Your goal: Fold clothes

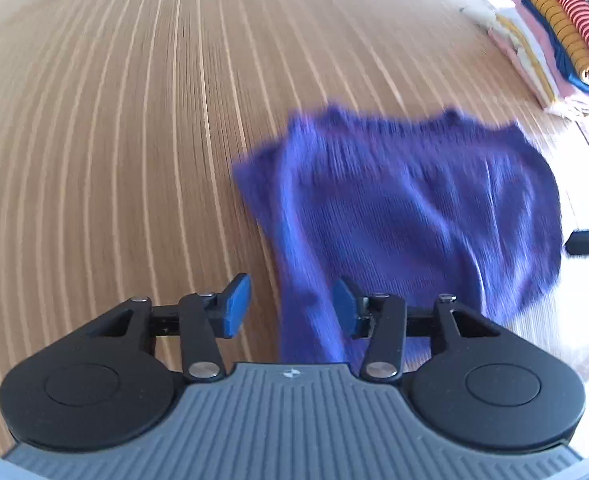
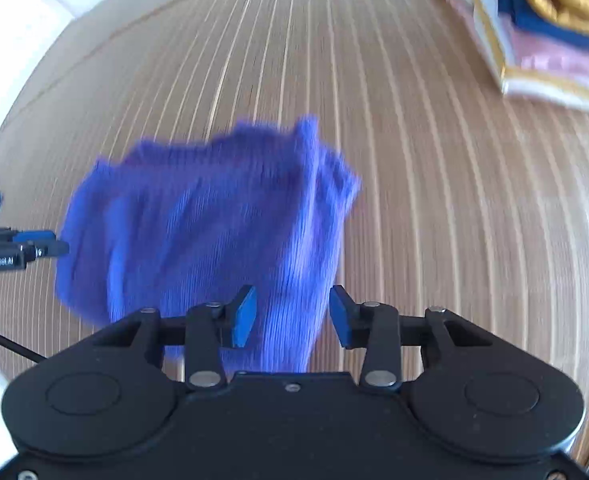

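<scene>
One garment (image 1: 410,208): purple-blue, finely ribbed knit, lying rumpled on the table (image 1: 114,140), its outline blurred in both views. A narrow strip of it runs toward each camera.
Table: tan surface with fine pale parallel stripes.
One stack (image 1: 554,40) of folded clothes at the far right of the table, well apart from the garment: pink, white, navy, mustard-ringed and red-striped layers.
Left gripper (image 1: 290,312): black linkage arms, blue pads (image 1: 238,308), jaws spread apart, holding nothing; the garment's strip passes between them, nearer the right pad.
Right gripper (image 2: 292,316): same build, blue pads (image 2: 244,318), jaws likewise apart and empty, poised above the garment's near strip.
</scene>
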The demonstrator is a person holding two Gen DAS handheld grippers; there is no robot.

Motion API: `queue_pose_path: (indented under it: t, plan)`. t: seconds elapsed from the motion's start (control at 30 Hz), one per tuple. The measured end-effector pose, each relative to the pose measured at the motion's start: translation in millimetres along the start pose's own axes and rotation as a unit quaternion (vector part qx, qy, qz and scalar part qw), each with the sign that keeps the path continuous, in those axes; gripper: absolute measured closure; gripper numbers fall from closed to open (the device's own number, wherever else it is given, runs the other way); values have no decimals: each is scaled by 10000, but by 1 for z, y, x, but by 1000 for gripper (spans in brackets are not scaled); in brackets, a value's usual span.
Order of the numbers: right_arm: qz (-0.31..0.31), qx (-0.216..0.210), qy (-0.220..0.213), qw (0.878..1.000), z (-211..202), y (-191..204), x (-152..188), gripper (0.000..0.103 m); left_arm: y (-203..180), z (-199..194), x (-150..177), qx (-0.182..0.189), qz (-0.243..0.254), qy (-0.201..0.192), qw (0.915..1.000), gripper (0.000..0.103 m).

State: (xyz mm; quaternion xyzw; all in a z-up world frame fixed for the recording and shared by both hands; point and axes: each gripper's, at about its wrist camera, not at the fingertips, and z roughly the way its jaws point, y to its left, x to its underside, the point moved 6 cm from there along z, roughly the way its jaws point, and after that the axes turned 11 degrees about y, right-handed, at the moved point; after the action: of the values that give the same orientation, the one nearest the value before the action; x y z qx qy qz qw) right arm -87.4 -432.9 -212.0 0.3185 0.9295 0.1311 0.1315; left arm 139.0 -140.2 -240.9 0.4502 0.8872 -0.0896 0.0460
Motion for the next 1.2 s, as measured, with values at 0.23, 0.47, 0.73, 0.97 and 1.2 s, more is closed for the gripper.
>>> queue_pose_path:
  t: [0.23,0.47,0.73,0.97,1.2]
  plan:
    - [225,-35,-40,9997,28,6,22,63,-19,21,14,-208,215,69,9995,82]
    - [42,494,-192,9986,8,5,21,95,-21,15,16,-800,712,-2,9943,90]
    - [426,264,-375,9980,-10,-41,39,100,-8,9,29,-433,592,-65,9973,89]
    - [48,-433,-280,9987,21,10,56,56,-8,12,34,-376,356,-143,9986,89]
    - [1119,-1099,-515,9863,44,5,41,86,-6,15,36,-545,367,-167,9977,87]
